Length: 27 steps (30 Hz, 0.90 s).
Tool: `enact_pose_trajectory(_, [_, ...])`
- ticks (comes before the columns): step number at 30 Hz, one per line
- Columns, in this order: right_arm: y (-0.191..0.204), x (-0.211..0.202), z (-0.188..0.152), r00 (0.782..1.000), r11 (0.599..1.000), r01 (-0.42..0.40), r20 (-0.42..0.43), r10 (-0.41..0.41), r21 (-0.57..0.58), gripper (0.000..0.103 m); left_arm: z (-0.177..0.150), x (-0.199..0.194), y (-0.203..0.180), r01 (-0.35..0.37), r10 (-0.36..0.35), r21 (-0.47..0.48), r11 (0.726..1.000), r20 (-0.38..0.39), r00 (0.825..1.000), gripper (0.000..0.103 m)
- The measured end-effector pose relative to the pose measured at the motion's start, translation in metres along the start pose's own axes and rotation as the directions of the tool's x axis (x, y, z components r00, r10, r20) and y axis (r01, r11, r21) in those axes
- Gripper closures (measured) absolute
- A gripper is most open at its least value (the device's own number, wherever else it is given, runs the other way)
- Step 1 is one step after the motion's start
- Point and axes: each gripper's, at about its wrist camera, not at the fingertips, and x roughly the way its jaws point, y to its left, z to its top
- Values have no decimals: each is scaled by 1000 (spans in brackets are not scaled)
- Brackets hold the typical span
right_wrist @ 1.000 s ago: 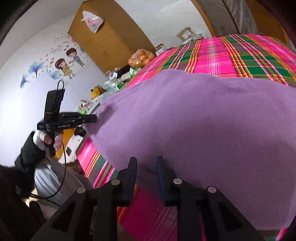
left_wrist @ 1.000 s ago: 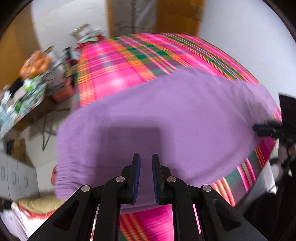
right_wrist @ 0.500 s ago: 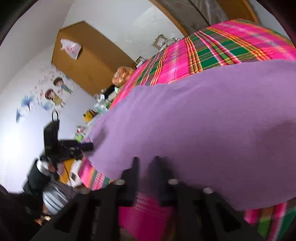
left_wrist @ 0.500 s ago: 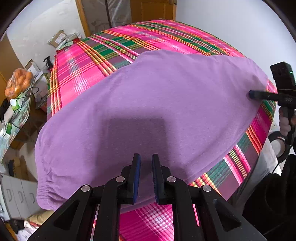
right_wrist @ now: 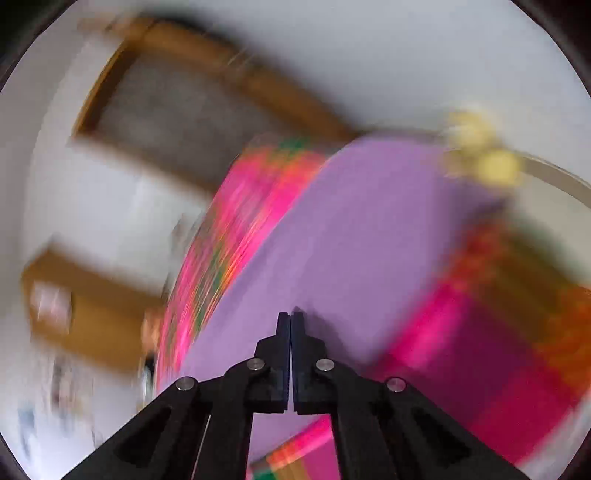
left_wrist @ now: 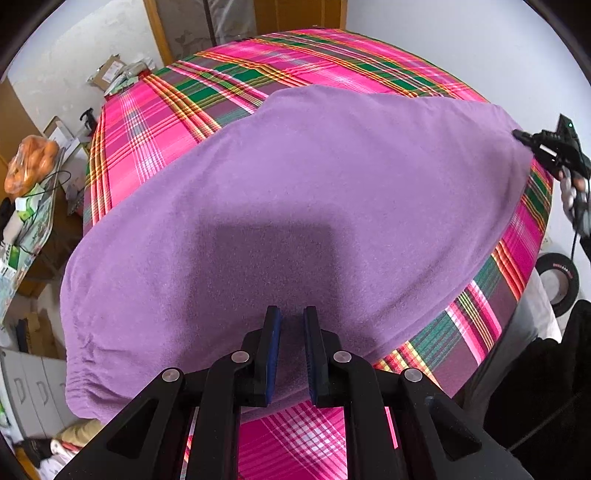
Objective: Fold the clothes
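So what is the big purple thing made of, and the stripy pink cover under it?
The purple cloth looks like soft fleece or brushed knit: matte and fuzzy, with gathered puckers along one edge. The plaid bedcover looks like thin woven cotton: flat and smooth, its pink, green and orange stripes crossing in a crisp grid. Neither can be told for sure by sight.

Place: a bedroom in a home, lived-in and cluttered.
Bed (left_wrist: pixel 155 122): fills most of the left wrist view, covered in a pink, green and orange plaid sheet, with a purple garment (left_wrist: pixel 295 206) spread flat over it.
Walls: plain white plaster, with a wooden door frame (left_wrist: pixel 155 29) behind the head of the bed.
Bedside clutter: cardboard boxes (left_wrist: pixel 107 72), a bag of orange fruit (left_wrist: pixel 31 168) and papers piled on a side desk (left_wrist: pixel 33 236).
Floor: white drawers (left_wrist: pixel 26 391) low at the left, a tyre-like ring (left_wrist: pixel 557 280) at the right.
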Motion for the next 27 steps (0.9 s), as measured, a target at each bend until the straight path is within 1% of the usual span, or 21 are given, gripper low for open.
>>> enact_pose_trajectory(1, [-8,-11,6,997,998,40,59,-43,51,100,-1,0,0,2,-2,0,1000,-1,1000,90])
enact_pose_trajectory(3, [0,-16,5,995,997,62,80,-65,40,91,-1,0,1,5,-5,-2,1000,-2,1000,90])
enact_pose_trajectory(4, [4,-18,5,993,997,73,90,-75,32,82,0,0,1,6,-6,-4,1000,-3,1000,90])
enact_pose_trajectory(5, [14,-12,0,996,998,56,67,-56,2,79,0,0,1,7,-7,-4,1000,-4,1000,90])
enact_pose_trajectory(6, [29,2,-9,1000,999,10,6,-10,-45,79,1,0,1,7,-7,-4,1000,-5,1000,90])
enact_pose_trajectory(7, [39,12,-14,999,997,-18,-37,15,-77,79,1,1,1,5,-5,-3,1000,-5,1000,90])
enact_pose_trajectory(10, [66,36,-25,992,976,-65,-122,40,-210,79,1,0,0,1,-1,-3,1000,-6,1000,90])
enact_pose_trajectory(12, [62,45,-19,993,980,-29,-116,6,-196,79,0,0,1,0,0,-5,1000,-6,1000,90])
enact_pose_trajectory(13, [59,50,-15,994,982,-10,-112,-12,-188,87,-1,0,1,0,0,-7,1000,-6,1000,90])
enact_pose_trajectory(14, [52,48,-10,995,990,-2,-99,-13,-143,98,-1,0,2,1,-1,-11,1000,-6,1000,90])
enact_pose_trajectory(15, [44,46,-5,996,995,5,-86,-14,-96,100,-2,0,4,1,-1,-17,1000,-5,1000,90])
enact_pose_trajectory(16, [36,44,0,997,999,12,-73,-15,-48,100,-3,-1,5,1,-1,-22,1000,-4,1000,90])
enact_pose_trajectory(17, [37,40,1,998,997,41,-49,-44,-61,96,-3,-2,7,-3,3,-28,1000,0,1000,90])
enact_pose_trajectory(18, [42,36,-1,997,993,64,-25,-67,-103,93,-4,-2,9,-7,7,-34,999,4,1000,90])
enact_pose_trajectory(19, [51,41,-9,998,990,26,-56,-34,-141,81,-5,-4,14,-17,17,-47,999,10,1000,90])
enact_pose_trajectory(20, [60,46,-19,996,984,-18,-91,2,-176,77,-6,-5,18,-23,24,-62,998,14,1000,90])
enact_pose_trajectory(22, [79,56,-37,984,964,-108,-164,69,-242,77,-10,-6,27,-31,33,-104,994,17,999,90])
enact_pose_trajectory(23, [94,69,-54,964,940,-185,-238,118,-287,77,-12,-7,32,-34,36,-123,992,18,999,90])
enact_pose_trajectory(24, [107,78,-69,947,914,-238,-289,142,-329,77,-15,-8,34,-30,33,-132,991,18,999,90])
enact_pose_trajectory(26, [134,90,-102,910,834,-333,-381,162,-440,77,-21,-10,38,-23,26,-147,989,17,1000,90])
enact_pose_trajectory(27, [144,94,-117,896,796,-363,-414,158,-483,77,-23,-10,35,-23,25,-137,990,16,1000,90])
